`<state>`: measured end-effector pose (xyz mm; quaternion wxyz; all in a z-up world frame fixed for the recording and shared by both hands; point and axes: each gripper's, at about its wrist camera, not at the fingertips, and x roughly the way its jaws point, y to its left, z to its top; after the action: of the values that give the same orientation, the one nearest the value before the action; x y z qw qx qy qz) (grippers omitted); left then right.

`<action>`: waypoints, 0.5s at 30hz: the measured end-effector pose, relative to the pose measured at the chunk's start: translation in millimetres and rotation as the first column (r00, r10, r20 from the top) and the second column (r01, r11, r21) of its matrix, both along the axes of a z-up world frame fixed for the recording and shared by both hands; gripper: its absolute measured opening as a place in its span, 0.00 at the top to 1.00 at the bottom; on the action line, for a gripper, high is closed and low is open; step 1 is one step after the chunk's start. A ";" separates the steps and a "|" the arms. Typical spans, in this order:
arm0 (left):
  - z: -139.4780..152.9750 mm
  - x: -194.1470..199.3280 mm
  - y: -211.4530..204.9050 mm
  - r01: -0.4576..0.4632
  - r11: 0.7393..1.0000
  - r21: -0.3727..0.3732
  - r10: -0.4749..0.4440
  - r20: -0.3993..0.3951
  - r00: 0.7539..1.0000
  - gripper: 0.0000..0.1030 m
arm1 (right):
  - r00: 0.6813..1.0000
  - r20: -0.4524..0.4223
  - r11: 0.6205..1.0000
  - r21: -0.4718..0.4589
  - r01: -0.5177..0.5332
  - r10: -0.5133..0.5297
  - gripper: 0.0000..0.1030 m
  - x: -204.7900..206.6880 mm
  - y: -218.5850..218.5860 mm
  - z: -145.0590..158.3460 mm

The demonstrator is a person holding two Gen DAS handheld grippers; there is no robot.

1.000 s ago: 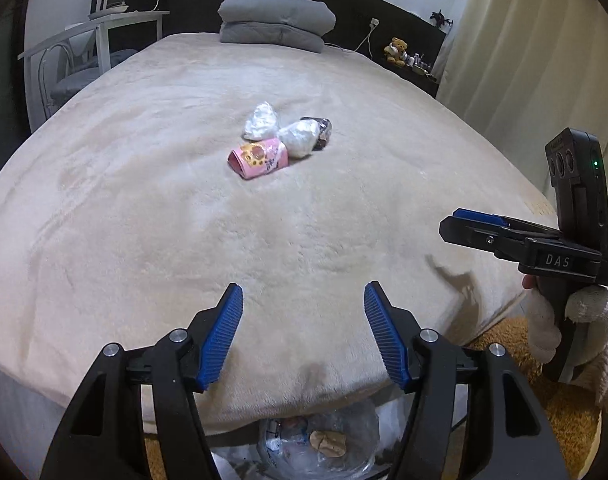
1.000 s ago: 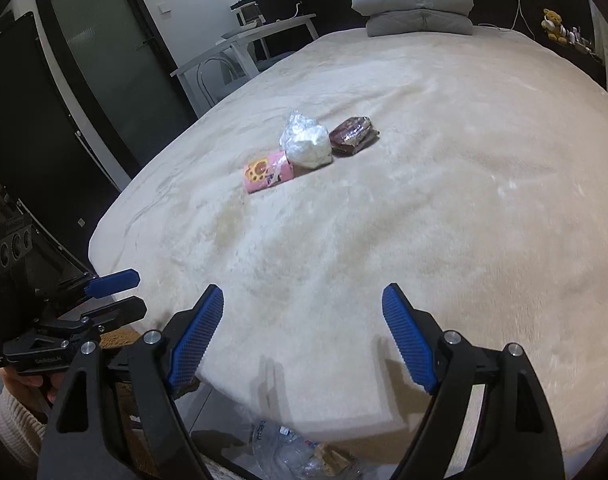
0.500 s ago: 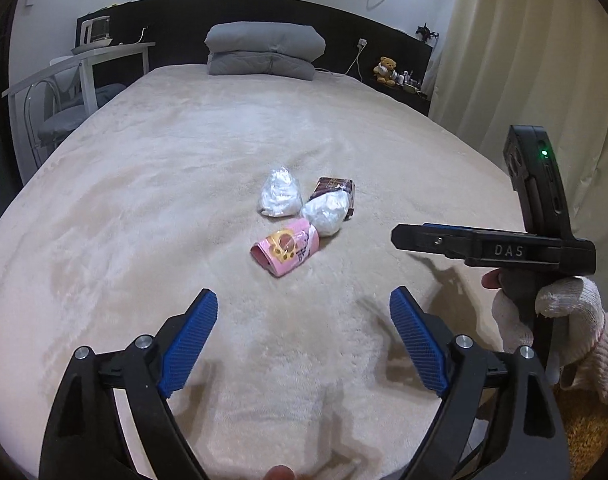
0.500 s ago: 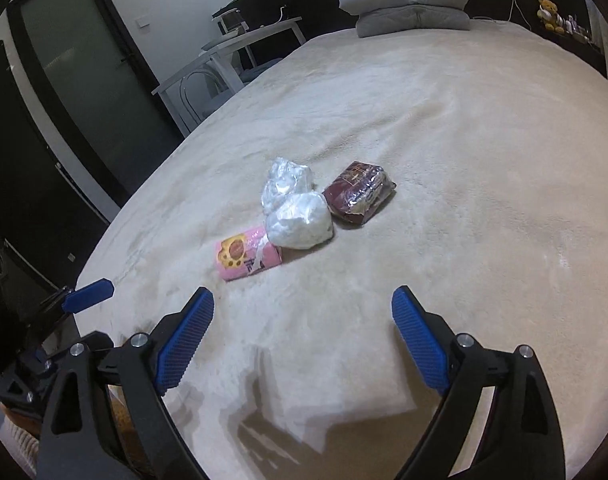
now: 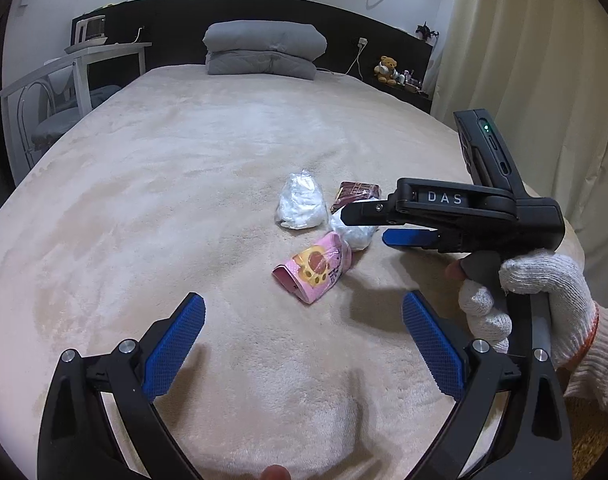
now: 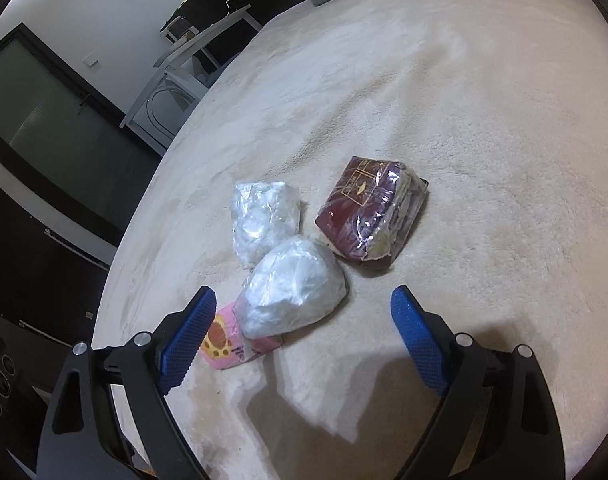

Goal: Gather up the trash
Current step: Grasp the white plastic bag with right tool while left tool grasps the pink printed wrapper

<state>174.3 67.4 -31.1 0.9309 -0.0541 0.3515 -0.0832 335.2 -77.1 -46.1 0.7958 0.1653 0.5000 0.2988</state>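
1. Four pieces of trash lie close together on the beige bed cover (image 5: 152, 208), near the middle of the bed.
2. The pink wrapper (image 5: 313, 270) with a paw picture lies nearest to the foot of the bed; in the right wrist view it (image 6: 228, 346) shows partly behind the left finger of the right gripper.
3. A white plastic bundle (image 6: 294, 288) rests against the pink wrapper and touches it.
4. A second white bundle (image 6: 264, 220) lies just behind the first one, touching it.
5. A dark red packet (image 6: 371, 212) in clear film lies just beside the bundles, on their right in the right wrist view.
6. The left gripper (image 5: 304, 340) hangs above the bed cover in front of the pink wrapper. Its jaws have just been opening and stand wide apart, with only the bed cover between them.
7. The right gripper (image 6: 304, 328) is over the trash, held by a hand in a white glove (image 5: 543, 292). Its jaws have just been closing a little but stand apart; the near white bundle is between the fingertips and the pads do not press on it.
8. Grey pillows (image 5: 264, 52) are stacked at the head of the bed.
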 end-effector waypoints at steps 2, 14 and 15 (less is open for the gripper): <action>-1.7 2.1 -1.4 0.003 1.000 0.010 -0.003 -0.002 1.000 0.06 | 1.000 -0.010 1.000 0.007 0.003 -0.003 0.25 5.5 3.5 -1.4; -9.0 7.4 -5.9 0.010 0.999 0.052 -0.009 -0.020 1.000 0.06 | 0.999 0.032 1.000 0.026 -0.008 0.007 0.48 -10.6 -10.7 17.1; -9.1 8.9 -7.3 0.006 0.998 0.058 -0.005 -0.020 1.000 0.06 | 0.999 0.041 1.000 0.030 -0.010 0.008 0.48 -13.5 -14.3 20.9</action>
<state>183.2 60.1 -40.2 0.9284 -0.0267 0.3629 -0.0748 321.6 -91.4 -25.2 0.8018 0.1688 0.4800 0.3132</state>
